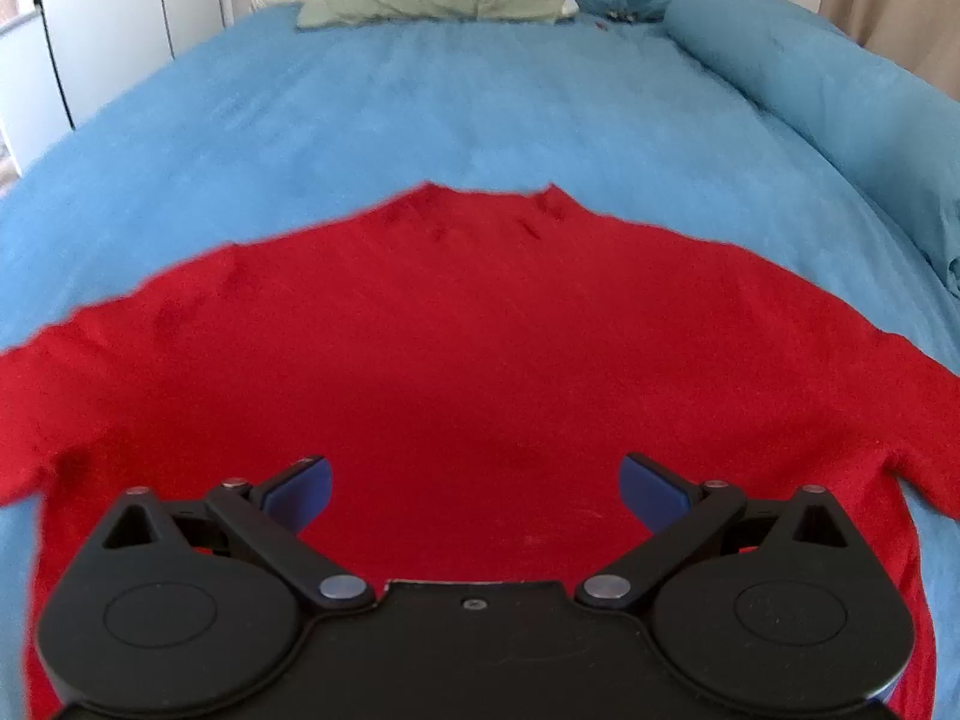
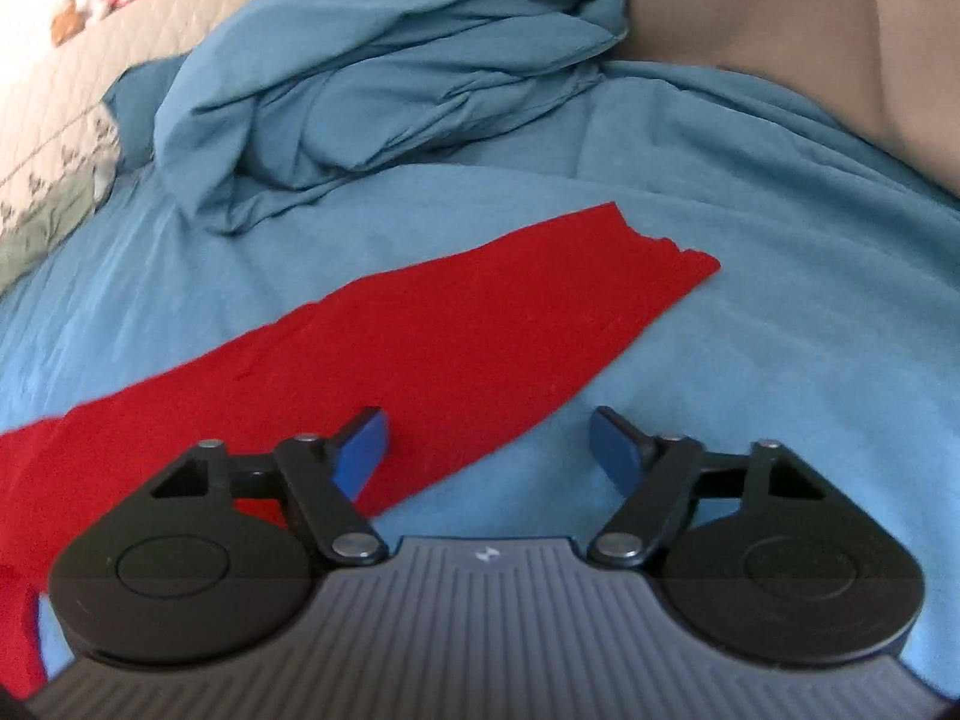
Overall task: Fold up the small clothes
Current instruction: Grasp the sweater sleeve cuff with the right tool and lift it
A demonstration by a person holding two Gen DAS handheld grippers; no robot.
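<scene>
Only right view: sleeve (image 2: 480,324), bunched duvet (image 2: 384,78)

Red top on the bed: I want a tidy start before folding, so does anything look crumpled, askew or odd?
Nothing much stands out. The red top lies spread flat on the blue sheet, with only slight puckers near its neck. Its sleeve stretches out straight. A bunched blue duvet sits beyond, apart from it.

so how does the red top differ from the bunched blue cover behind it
The red top lies spread flat on the bed sheet; the blue cover is heaped in deep folds. The top is bright red, the cover muted teal-blue. Both are soft cloth resting on the same sheet, untouched by either gripper.
</scene>
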